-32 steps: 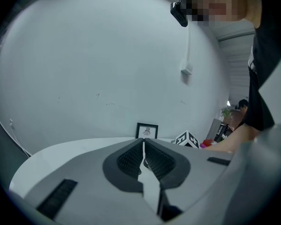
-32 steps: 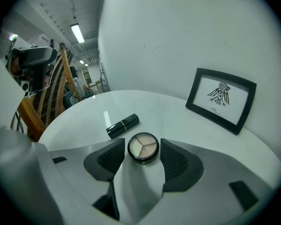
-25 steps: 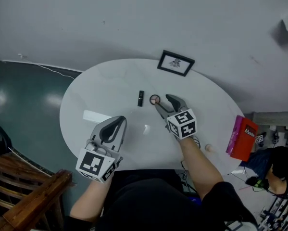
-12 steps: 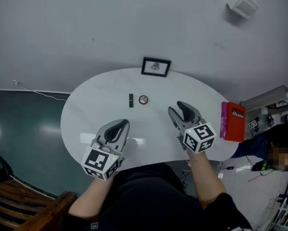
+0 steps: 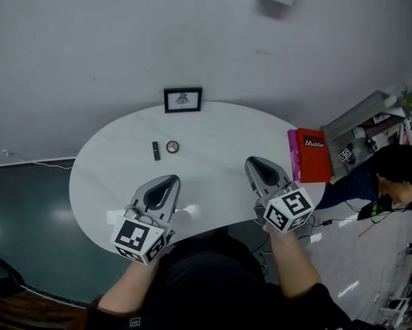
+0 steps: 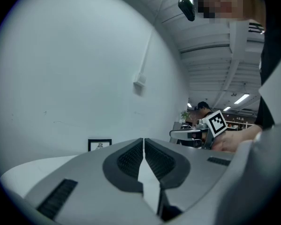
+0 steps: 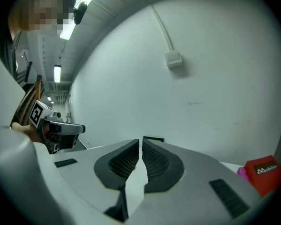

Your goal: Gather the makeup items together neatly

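Observation:
A small black tube [image 5: 155, 150] and a round compact [image 5: 172, 146] lie side by side on the far left part of the white oval table [image 5: 212, 133]. Both grippers hover over the table's near edge, well short of the two items. My left gripper [image 5: 168, 180] is shut, its ribbed pads [image 6: 131, 157] meeting with nothing between them. My right gripper [image 5: 253, 163] is closing, and its jaws stand together in the right gripper view [image 7: 140, 140] with nothing held.
A black-framed picture [image 5: 183, 100] stands at the table's far edge against the grey wall. A red and pink box [image 5: 309, 156] stands at the table's right end. A person is off to the right. Dark green floor lies on the left.
My right gripper has drawn back from the compact to the table's near right edge, and its jaws have come together. The left gripper has stayed shut near the front.

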`<state>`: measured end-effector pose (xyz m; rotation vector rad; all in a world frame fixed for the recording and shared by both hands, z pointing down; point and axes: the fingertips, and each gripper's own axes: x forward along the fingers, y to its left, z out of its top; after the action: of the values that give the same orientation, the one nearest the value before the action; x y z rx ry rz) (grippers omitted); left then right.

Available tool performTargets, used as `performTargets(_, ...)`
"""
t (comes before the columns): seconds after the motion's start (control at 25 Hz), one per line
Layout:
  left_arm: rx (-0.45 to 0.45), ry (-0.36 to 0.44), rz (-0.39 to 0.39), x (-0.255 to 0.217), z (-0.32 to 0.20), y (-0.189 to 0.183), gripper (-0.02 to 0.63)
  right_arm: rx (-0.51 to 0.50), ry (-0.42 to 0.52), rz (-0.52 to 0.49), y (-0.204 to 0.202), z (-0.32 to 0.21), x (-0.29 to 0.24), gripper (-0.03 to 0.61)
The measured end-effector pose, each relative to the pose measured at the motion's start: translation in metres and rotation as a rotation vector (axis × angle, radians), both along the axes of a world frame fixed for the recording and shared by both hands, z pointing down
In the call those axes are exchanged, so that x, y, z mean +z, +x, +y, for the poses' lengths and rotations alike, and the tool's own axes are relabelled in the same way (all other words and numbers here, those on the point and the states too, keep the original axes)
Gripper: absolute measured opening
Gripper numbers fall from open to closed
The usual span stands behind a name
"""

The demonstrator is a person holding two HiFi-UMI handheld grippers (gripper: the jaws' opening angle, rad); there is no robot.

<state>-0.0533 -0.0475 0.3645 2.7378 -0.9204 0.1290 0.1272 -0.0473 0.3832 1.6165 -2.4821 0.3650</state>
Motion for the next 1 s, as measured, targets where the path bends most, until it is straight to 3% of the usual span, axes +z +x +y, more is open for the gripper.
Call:
performTargets(0.24, 0.059, -0.024, -0.017, -0.001, 0.004, 0.071, 0.021, 0.092, -0.015, -0.019, 0.083, 0.028, 0.008, 0.046)
performTargets(0.52, 0.107, -0.049, -0.038, 0.007, 0.006, 0.16, 0.021, 0.121, -0.049, -0.036, 0.162, 0.051, 0.043, 0.048)
performTargets(0.64, 0.133, -0.068, -0.064, 0.018, 0.008, 0.189, 0.021, 0.085, -0.075, -0.051, 0.176, 0.056, 0.064, 0.051)
performTargets(0.72, 0.145, -0.088, -0.078, 0.025, 0.007, 0.205, 0.021, 0.048, -0.11, -0.063, 0.178, 0.058, 0.084, 0.127)
performTargets(0.8, 0.15, -0.108, -0.093, 0.033, 0.008, 0.215, 0.021, 0.006, -0.145, -0.062, 0.175, 0.061, 0.106, 0.16)
performTargets(1.0, 0.158, -0.16, -0.133, 0.058, 0.016, 0.229, 0.021, -0.073, -0.196, 0.016, 0.167, 0.07, 0.153, 0.181)
